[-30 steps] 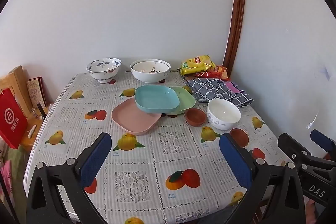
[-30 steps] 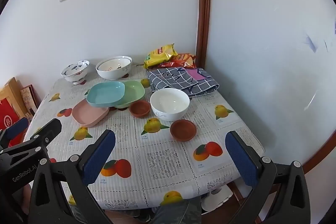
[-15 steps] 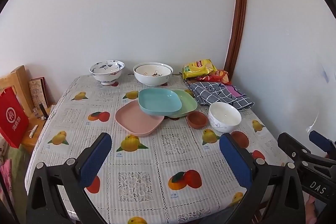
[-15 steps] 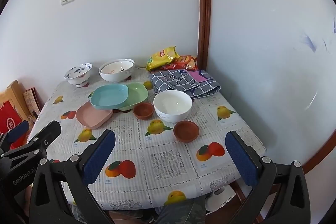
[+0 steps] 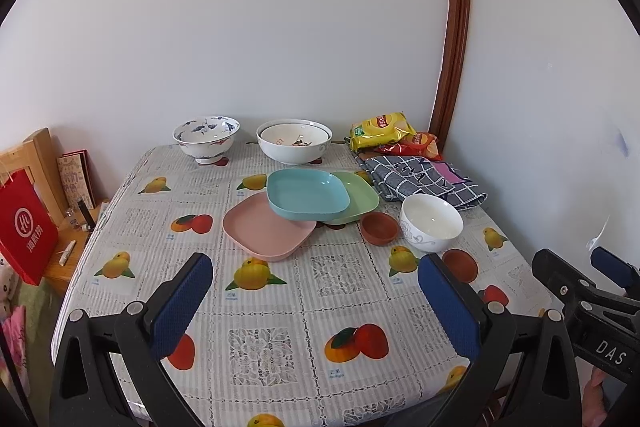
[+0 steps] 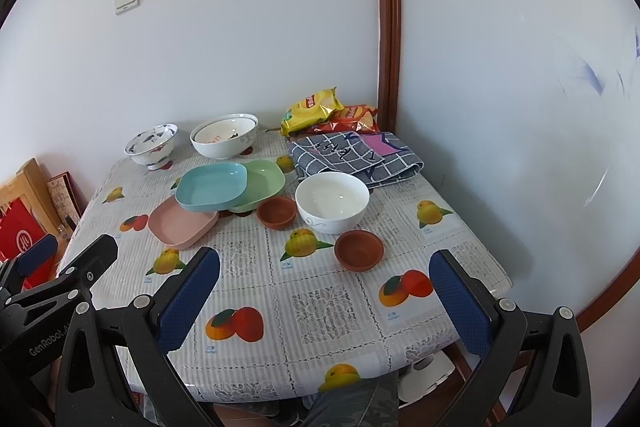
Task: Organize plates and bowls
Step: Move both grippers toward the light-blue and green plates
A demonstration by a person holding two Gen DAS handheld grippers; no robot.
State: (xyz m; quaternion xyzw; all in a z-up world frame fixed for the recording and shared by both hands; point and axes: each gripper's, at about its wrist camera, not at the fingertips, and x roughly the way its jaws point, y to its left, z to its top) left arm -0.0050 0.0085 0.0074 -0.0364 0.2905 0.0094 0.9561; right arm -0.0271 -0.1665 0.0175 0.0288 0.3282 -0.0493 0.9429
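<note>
A blue plate (image 5: 306,195) lies tilted across a pink plate (image 5: 264,229) and a green plate (image 5: 360,197) in the middle of the table. Beside them stand a plain white bowl (image 5: 431,222) and two small brown dishes (image 5: 379,227) (image 5: 460,264). At the back sit a blue-patterned bowl (image 5: 206,138) and a wide white bowl (image 5: 294,141). My left gripper (image 5: 314,301) hangs open above the near table edge, holding nothing. My right gripper (image 6: 326,293) is open too, nearer the front right, well short of the closest brown dish (image 6: 359,249).
A fruit-print cloth covers the table (image 5: 280,347), which fills a wall corner. Snack bags (image 5: 380,133) and a folded checked cloth (image 5: 420,179) lie at the back right. A red paper bag (image 5: 26,231) and wooden furniture (image 5: 36,155) stand left of the table.
Both grippers have drawn back and risen slightly, so the table and dishes look a little farther and lower. Nothing on the table has moved, and both stay open.
</note>
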